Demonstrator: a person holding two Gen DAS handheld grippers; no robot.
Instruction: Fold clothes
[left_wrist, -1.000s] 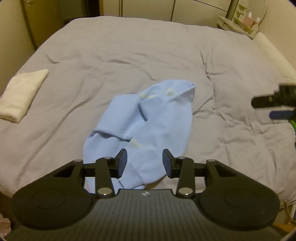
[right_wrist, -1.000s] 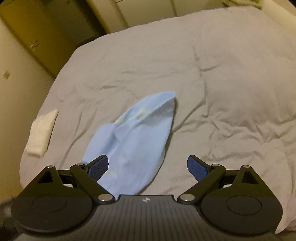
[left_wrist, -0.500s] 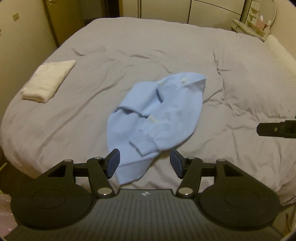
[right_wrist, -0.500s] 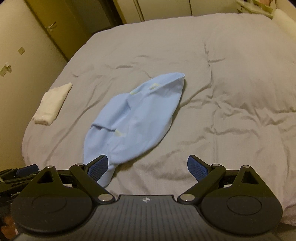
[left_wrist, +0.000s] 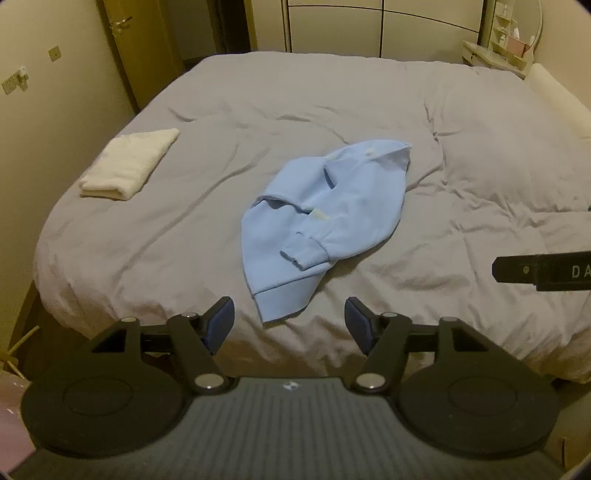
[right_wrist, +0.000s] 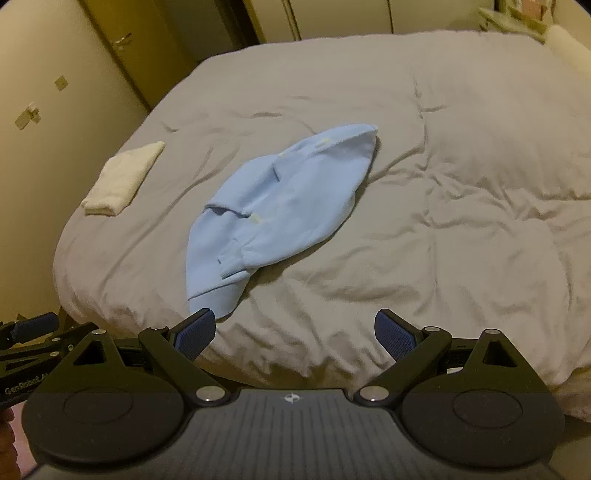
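Jaws of the left gripper (left_wrist: 289, 320) apart and opening wider than a second ago, nothing between them; jaws of the right gripper (right_wrist: 294, 334) spread wide, likewise empty. Both drawn back from the bed (left_wrist: 480, 155) since a second ago: then hanging right over the blue cloth, now out past the near edge of the mattress, with more of the grey cover in view. Probably a release and a step back to size things up, so the folding looks barely begun or between passes.

Relative to the bed: blue sweatshirt (left_wrist: 325, 218) lying loose and crumpled near the middle, hem pointing toward the near edge, one cuffed sleeve (left_wrist: 308, 254) thrown across its front. Folded white towel (left_wrist: 129, 162) well apart from it, by the left edge. Sweatshirt touched by neither gripper; hem corner just beyond the left gripper's jaws and roughly centred between them, and just past the left-hand pad (right_wrist: 195, 332) of the right gripper. Needs spreading flat first, most likely.
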